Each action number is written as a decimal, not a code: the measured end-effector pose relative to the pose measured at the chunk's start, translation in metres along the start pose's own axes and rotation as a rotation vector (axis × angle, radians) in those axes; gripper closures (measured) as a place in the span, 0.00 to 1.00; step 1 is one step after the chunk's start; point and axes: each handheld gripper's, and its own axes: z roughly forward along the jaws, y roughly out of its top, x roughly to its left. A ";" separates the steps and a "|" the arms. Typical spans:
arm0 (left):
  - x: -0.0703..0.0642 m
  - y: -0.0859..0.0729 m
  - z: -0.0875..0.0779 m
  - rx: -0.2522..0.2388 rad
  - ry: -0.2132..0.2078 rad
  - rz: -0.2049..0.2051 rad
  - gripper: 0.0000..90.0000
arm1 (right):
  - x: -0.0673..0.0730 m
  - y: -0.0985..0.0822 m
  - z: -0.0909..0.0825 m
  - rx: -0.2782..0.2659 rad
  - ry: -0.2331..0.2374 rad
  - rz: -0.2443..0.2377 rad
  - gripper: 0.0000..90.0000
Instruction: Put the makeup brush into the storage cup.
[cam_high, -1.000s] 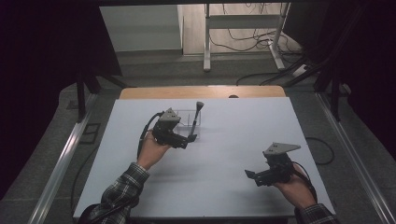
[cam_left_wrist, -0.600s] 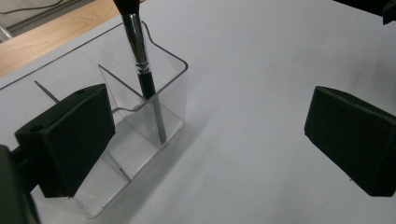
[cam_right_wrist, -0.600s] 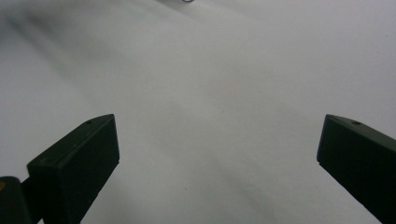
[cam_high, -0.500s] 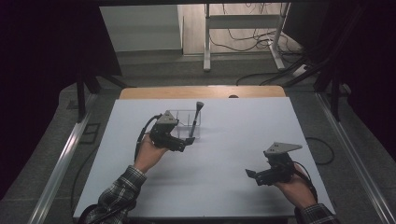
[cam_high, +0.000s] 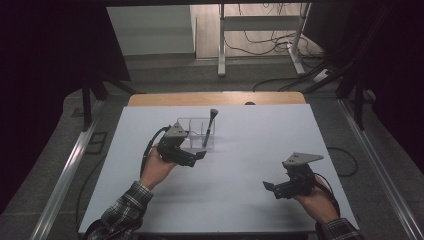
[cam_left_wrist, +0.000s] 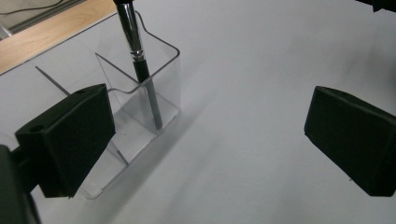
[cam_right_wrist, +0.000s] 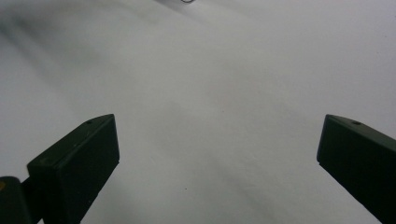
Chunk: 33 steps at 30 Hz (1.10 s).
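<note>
A clear acrylic organizer (cam_high: 192, 131) with several compartments stands on the white table toward the back. A black makeup brush (cam_high: 208, 128) with a silver ferrule stands in its right end compartment, leaning, bristles up. My left gripper (cam_high: 199, 156) hovers just in front of the organizer, open, with nothing between its jaws. In the left gripper view the organizer (cam_left_wrist: 161, 65) and the brush (cam_left_wrist: 139, 63) sit at upper left, beside the left jaw of my open left gripper (cam_left_wrist: 208, 140). My right gripper (cam_high: 271, 189) is at the front right, open and empty; in its own view the right gripper (cam_right_wrist: 217, 163) faces bare table.
The white tabletop (cam_high: 240, 150) stretches between the two grippers. A wooden strip (cam_high: 215, 98) runs along the table's far edge. Metal rails flank the table on both sides, and a stand with cables sits on the floor behind.
My left gripper has drawn back a little from the organizer toward the person. The right gripper has barely shifted. The brush stays in the organizer.
</note>
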 end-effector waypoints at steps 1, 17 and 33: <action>0.000 -0.001 -0.001 0.000 0.002 -0.001 0.03 | 0.000 0.000 0.000 0.001 0.000 -0.001 0.00; 0.000 -0.010 -0.011 0.004 0.008 -0.015 0.02 | 0.000 0.000 0.000 0.001 -0.001 -0.002 0.00; 0.002 -0.018 -0.021 0.002 0.019 -0.038 0.02 | 0.000 0.000 0.000 -0.002 0.002 0.004 0.00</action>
